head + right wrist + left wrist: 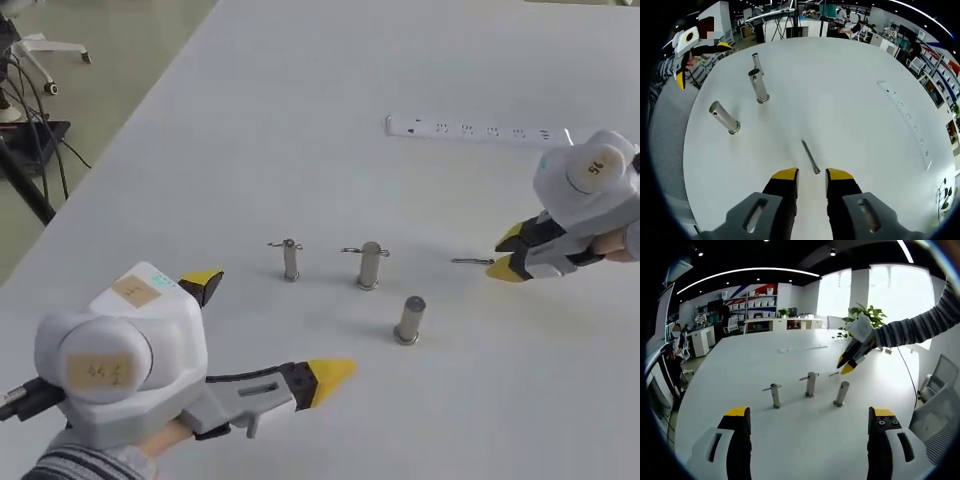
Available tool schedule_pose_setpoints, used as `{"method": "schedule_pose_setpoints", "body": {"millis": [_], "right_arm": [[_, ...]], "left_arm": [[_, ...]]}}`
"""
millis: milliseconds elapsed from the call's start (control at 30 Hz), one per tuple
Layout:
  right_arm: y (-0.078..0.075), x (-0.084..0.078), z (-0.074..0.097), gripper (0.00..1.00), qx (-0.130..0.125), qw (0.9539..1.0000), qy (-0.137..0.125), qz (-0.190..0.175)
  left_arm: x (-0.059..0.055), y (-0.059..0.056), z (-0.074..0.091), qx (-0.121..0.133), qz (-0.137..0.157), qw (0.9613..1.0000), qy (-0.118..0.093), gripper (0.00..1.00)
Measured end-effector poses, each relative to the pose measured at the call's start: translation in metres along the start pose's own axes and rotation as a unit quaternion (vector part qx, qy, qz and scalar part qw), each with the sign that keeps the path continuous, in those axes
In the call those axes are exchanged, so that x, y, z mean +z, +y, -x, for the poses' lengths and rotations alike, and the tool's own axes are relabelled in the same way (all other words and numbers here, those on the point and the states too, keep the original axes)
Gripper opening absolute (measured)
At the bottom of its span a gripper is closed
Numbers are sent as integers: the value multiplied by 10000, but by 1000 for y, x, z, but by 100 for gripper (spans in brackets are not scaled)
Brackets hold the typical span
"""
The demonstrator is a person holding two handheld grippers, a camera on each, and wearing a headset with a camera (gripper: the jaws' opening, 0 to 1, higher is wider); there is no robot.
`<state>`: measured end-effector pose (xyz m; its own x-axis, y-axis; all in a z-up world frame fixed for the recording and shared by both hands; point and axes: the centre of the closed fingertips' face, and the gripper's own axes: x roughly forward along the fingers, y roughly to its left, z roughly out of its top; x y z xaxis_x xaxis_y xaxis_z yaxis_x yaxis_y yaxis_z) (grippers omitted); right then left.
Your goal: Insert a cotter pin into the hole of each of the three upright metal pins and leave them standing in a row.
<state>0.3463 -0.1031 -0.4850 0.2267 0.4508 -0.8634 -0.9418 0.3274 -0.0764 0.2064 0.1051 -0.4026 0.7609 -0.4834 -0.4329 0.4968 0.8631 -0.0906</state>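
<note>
Tabletop [300, 120], white, carrying three upright metal pins and one loose part.

Left pin [291, 262]: upright, with the left cotter pin [285, 243] through the hole near its top, sticking out toward 9 o'clock.

Middle pin [369, 268]: upright, just beside the left pin at its 3 o'clock, with the middle cotter pin [360, 251] through its top in the same way.

Bare pin [409, 320]: upright, nothing through it. It stands at 4 o'clock of the middle pin, nearer the person and out of line with the other two.

Loose cotter pin [471, 261]: flat on the tabletop at 3 o'clock of the middle pin, well apart from all three pins. In the right gripper view its near end reaches the gap between the yellow tips.

Right claw [508, 254]: jaws a narrow gap apart, low over the tabletop at the loose cotter pin's end, not closed on it.

Left claw [268, 325]: jaws spread wide, holding nothing, at 7 o'clock of the pins and pointing toward them.

Power strip [480, 130]: white, flat on the tabletop at 1 o'clock of the pins, well apart.
</note>
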Motion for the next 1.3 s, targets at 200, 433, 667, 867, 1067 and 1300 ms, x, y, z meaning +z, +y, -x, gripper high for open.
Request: {"method": "schedule_pose_setpoints", "body": {"millis": [200, 433, 667, 867, 1067, 1300], "right_arm": [[-4, 2, -5, 14, 30, 10000, 23, -2], [-1, 4, -8, 7, 153, 9998, 81, 73], [0, 4, -9, 2, 239, 9993, 199, 186], [-2, 3, -9, 0, 178, 9991, 301, 236], [-1, 2, -7, 0, 155, 9982, 317, 487], [-2, 13, 6, 0, -155, 9975, -11, 688]], "left_arm": [[-1, -1, 1, -15, -24, 10000, 31, 96], [-2, 0, 1, -6, -40, 10000, 56, 95], [-4, 0, 1, -7, -76, 9999, 101, 94], [-3, -1, 1, -41, -69, 9999, 125, 92], [-1, -4, 2, -82, -111, 9998, 141, 89], [0, -9, 1, -161, -109, 9997, 175, 84]]}}
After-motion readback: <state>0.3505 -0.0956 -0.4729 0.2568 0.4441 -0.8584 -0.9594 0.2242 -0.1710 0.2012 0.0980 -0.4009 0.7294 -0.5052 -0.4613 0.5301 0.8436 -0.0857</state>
